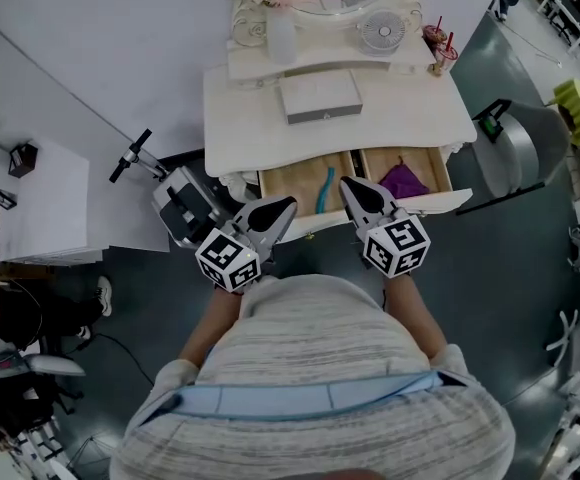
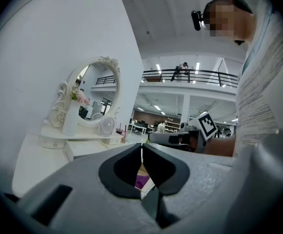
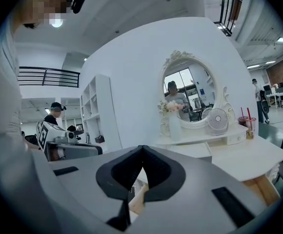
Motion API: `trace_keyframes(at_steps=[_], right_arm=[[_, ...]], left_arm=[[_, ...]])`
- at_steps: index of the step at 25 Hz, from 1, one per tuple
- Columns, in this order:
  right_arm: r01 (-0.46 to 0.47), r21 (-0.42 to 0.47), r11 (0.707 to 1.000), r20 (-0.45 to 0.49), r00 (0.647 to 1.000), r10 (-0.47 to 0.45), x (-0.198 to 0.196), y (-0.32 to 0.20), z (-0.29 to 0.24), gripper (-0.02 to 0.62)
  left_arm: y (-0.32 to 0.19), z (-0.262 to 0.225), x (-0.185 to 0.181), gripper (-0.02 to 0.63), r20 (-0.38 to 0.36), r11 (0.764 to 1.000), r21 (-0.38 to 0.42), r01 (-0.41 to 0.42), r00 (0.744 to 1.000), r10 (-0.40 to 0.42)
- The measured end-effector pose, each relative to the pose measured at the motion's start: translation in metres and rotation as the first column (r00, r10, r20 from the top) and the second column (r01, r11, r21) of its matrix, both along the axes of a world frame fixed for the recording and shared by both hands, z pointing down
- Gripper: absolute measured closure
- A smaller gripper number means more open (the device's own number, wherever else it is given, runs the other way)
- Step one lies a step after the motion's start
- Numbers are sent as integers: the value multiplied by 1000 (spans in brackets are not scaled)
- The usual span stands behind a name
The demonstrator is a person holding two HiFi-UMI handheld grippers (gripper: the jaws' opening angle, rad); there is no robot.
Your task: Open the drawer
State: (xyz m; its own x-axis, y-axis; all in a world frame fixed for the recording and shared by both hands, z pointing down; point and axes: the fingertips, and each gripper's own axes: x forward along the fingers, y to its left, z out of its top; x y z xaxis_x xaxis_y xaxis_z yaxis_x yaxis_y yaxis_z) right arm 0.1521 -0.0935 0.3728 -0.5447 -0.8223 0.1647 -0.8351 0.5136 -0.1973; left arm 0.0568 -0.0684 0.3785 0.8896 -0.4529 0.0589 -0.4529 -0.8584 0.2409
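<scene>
The white dressing table (image 1: pixel 240 128) has its wooden drawer (image 1: pixel 290 180) pulled out toward me, and the white drawer front (image 1: pixel 448 200) stands clear of the table edge. The drawer's left compartment holds a teal object (image 1: pixel 325 188), the right one a purple object (image 1: pixel 403 181). My left gripper (image 1: pixel 289 204) hovers over the drawer's front left, jaws shut and empty. My right gripper (image 1: pixel 346 182) hangs over the middle of the drawer front, also shut on nothing. In the left gripper view the pads (image 2: pixel 153 165) meet at their tips. The right gripper view shows the same closed pads (image 3: pixel 156 172).
On the tabletop sit a grey box (image 1: pixel 319 95), an oval mirror (image 3: pixel 185 94), a small fan (image 1: pixel 381 32), a vase of flowers (image 1: pixel 280 23) and a cup with straws (image 1: pixel 438 50). A grey chair (image 1: pixel 515 148) stands at the right, a black-and-white device (image 1: pixel 185 203) at the left.
</scene>
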Motion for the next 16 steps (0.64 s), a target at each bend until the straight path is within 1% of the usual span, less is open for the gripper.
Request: trace_keyframes(at_steps=[7, 16], right_arm=[[35, 1, 999, -12, 999, -35, -7, -3, 2, 588], [16, -3, 1000, -14, 1000, -16, 7, -5, 1, 588]], left_arm=[[-1, 3, -4, 586, -3, 1000, -16, 24, 1000, -24], [-4, 5, 6, 586, -11, 1000, -18, 16, 1000, -16]])
